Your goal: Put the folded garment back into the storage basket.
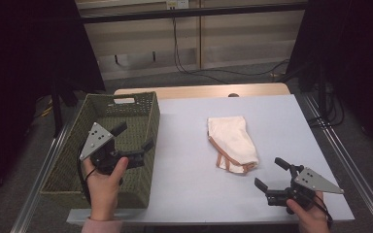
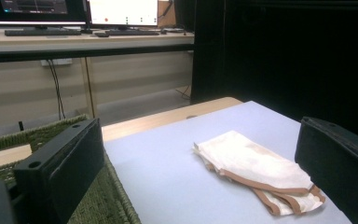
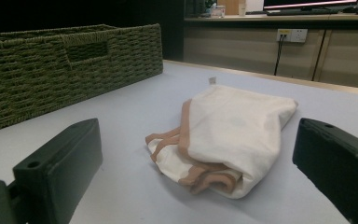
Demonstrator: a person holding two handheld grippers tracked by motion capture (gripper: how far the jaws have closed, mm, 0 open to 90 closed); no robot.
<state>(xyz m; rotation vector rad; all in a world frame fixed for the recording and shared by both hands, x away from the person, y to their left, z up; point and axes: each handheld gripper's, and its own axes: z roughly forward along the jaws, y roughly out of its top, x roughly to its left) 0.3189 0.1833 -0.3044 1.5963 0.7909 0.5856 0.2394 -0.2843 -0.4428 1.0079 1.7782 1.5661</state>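
The cloth (image 1: 233, 143) lies folded on the tabletop (image 1: 189, 165), right of the middle, cream with tan-trimmed edges bunched at its near end. Both tongs are open and hold nothing. The right tongs (image 1: 268, 174) sit low near the tabletop's front edge, just short of the cloth's trimmed corner and aimed toward it; the left tongs (image 1: 135, 137) hang over the basket (image 1: 73, 160), well apart from the cloth.

From here I judge the main risk is a shallow pinch: the cloth is in several loose layers, so jaws closing on the top layer or one tan strap alone would let the fold fall open and drag when lifted. Coming in too low could shove the bundle along the smooth tabletop rather than catch it.

The woven green basket stands at the left edge, seemingly empty, its near wall tall enough to snag a hanging cloth carried across too low. Nothing lies between cloth and basket.
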